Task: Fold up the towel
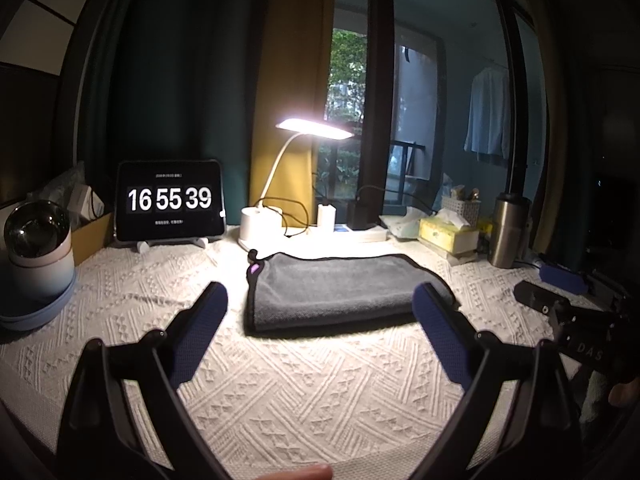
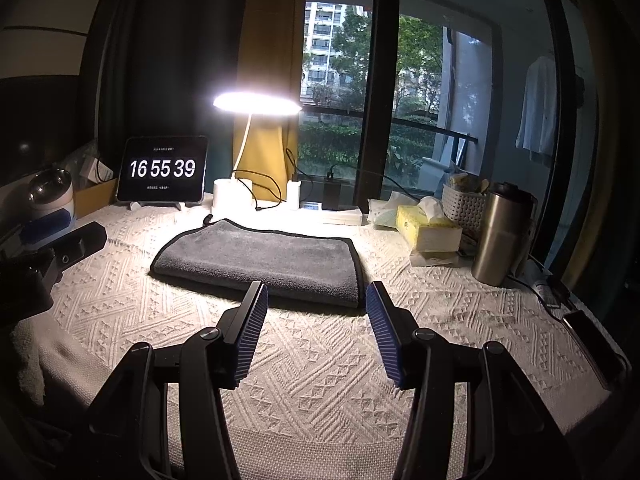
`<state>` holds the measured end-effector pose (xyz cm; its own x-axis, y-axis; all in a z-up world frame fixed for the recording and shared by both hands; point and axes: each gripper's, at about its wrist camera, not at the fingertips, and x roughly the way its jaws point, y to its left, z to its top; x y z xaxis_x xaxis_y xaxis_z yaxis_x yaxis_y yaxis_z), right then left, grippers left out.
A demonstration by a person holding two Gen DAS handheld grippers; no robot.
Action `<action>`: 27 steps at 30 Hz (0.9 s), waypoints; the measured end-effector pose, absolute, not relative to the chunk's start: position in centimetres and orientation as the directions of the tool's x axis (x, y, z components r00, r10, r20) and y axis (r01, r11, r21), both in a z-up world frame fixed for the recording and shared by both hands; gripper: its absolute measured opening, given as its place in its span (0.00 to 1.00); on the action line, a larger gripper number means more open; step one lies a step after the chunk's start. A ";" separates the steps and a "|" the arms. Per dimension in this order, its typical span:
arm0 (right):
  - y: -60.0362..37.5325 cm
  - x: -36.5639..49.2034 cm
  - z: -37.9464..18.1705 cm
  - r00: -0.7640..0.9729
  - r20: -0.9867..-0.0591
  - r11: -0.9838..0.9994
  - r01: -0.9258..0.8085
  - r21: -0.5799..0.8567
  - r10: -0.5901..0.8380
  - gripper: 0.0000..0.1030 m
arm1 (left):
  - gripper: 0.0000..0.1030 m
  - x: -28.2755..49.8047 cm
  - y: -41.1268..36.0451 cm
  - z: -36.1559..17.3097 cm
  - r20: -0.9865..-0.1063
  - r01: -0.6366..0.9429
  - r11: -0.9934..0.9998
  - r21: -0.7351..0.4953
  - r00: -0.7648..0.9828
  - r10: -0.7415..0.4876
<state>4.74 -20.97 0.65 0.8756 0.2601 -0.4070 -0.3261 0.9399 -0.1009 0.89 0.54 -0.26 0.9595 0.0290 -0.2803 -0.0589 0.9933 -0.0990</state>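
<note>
A grey towel (image 1: 344, 288) with black edging lies folded into a flat rectangle on the white textured tablecloth (image 1: 304, 392); it also shows in the right wrist view (image 2: 260, 260). My left gripper (image 1: 320, 300) is open and empty, held just short of the towel's near edge, its fingers wide apart. My right gripper (image 2: 316, 296) is open and empty, just short of the towel's near right corner. The right gripper shows at the right edge of the left wrist view (image 1: 568, 316), and the left gripper at the left edge of the right wrist view (image 2: 48, 252).
At the back stand a tablet clock (image 2: 164, 170), a lit white desk lamp (image 2: 234, 192), a power strip with chargers (image 2: 320, 204), a yellow tissue box (image 2: 428, 228), a steel tumbler (image 2: 500, 236) and a phone (image 2: 592, 344). Stacked bowls (image 1: 38, 252) sit at the left.
</note>
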 end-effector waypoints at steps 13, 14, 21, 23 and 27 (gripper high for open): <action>-21.0 4.8 0.6 0.875 -0.410 0.941 -0.324 -0.098 0.259 0.53 | 0.92 1.0 0.7 -0.5 -0.285 -0.064 0.993 -0.100 0.958 0.033; -21.0 4.8 0.6 0.875 -0.410 0.941 -0.324 -0.097 0.259 0.53 | 0.92 1.0 0.7 -0.5 -0.286 -0.064 0.993 -0.100 0.958 0.033; -21.0 4.8 0.6 0.875 -0.410 0.941 -0.323 -0.097 0.258 0.53 | 0.92 1.1 0.8 -0.5 -0.289 -0.065 0.993 -0.101 0.957 0.033; -21.0 4.8 0.7 0.875 -0.410 0.941 -0.323 -0.096 0.259 0.53 | 0.92 1.1 0.8 -0.5 -0.289 -0.066 0.993 -0.102 0.957 0.034; -21.0 4.8 0.6 0.874 -0.411 0.941 -0.323 -0.096 0.258 0.53 | 0.92 1.2 0.8 -0.4 -0.288 -0.065 0.993 -0.101 0.957 0.033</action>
